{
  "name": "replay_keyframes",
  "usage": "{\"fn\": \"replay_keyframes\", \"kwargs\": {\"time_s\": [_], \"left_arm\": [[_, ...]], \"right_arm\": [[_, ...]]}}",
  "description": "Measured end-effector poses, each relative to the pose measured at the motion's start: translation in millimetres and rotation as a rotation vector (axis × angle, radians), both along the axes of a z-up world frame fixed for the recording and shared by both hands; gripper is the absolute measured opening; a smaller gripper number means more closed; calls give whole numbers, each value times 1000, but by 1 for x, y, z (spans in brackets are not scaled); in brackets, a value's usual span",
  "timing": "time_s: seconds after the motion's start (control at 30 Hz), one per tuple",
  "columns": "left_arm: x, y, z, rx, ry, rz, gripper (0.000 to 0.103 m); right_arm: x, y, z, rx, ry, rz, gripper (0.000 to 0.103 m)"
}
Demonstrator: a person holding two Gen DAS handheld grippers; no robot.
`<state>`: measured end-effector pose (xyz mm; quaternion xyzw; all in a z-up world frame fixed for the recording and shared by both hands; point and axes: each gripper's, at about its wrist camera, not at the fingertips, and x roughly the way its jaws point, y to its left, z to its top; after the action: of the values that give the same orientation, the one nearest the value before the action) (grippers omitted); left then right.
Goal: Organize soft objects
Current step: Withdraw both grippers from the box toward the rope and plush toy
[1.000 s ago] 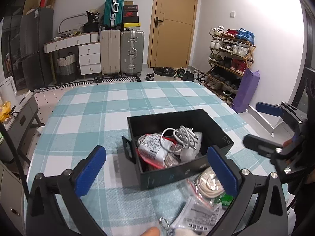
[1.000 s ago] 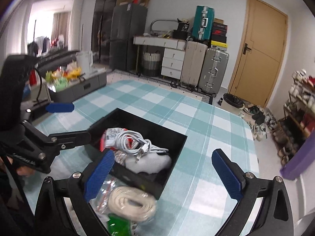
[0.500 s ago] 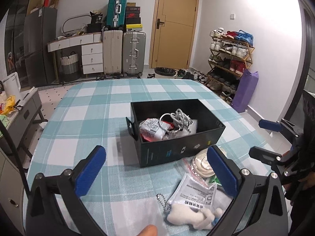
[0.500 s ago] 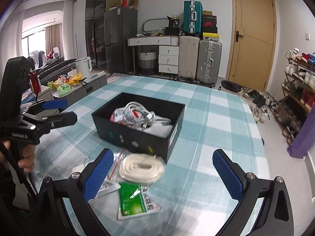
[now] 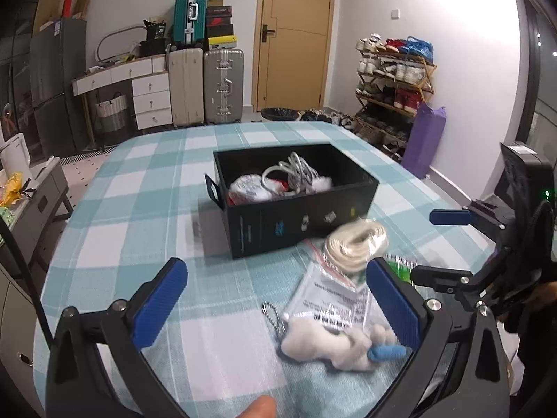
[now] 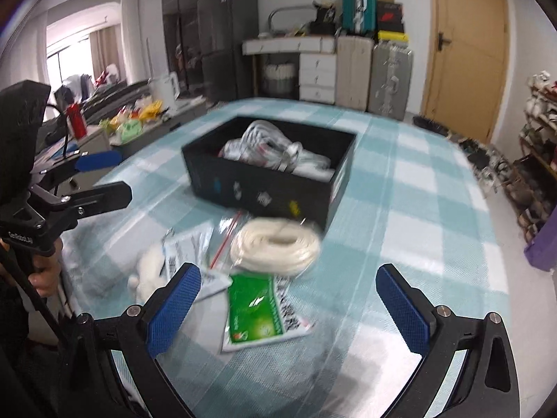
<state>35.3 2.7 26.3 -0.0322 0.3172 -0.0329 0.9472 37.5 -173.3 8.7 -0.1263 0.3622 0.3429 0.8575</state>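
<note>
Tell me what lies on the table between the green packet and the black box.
In the right wrist view, the coiled white cord lies between the green packet and the black box, its far edge at the box's front wall.

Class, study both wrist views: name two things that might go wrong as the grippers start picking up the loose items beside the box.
1. The clear printed bag overlaps the white plush toy, so the open left gripper may grab both or drag one.
2. The cream cord coil lies against the black box; lifting it may nudge the box.
</note>
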Motion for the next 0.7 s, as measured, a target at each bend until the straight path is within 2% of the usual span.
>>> {"fn": "replay_keyframes", "kwargs": {"time_s": [0.17, 0.3, 0.47, 0.7], "left_arm": [[-8, -7, -13, 25, 23, -34, 103], [-12, -8, -19, 3, 46, -44, 103], [-15, -15, -27, 15, 74, -61, 103], [-16, -29, -30, 27, 105, -129, 103]], "right_arm": [[-4, 8, -9, -35, 16, 41, 102], [-7, 12, -12, -57, -3, 54, 102], [-9, 12, -16, -84, -4, 60, 102], [-2, 13, -25, -111, 36, 50, 102]]}}
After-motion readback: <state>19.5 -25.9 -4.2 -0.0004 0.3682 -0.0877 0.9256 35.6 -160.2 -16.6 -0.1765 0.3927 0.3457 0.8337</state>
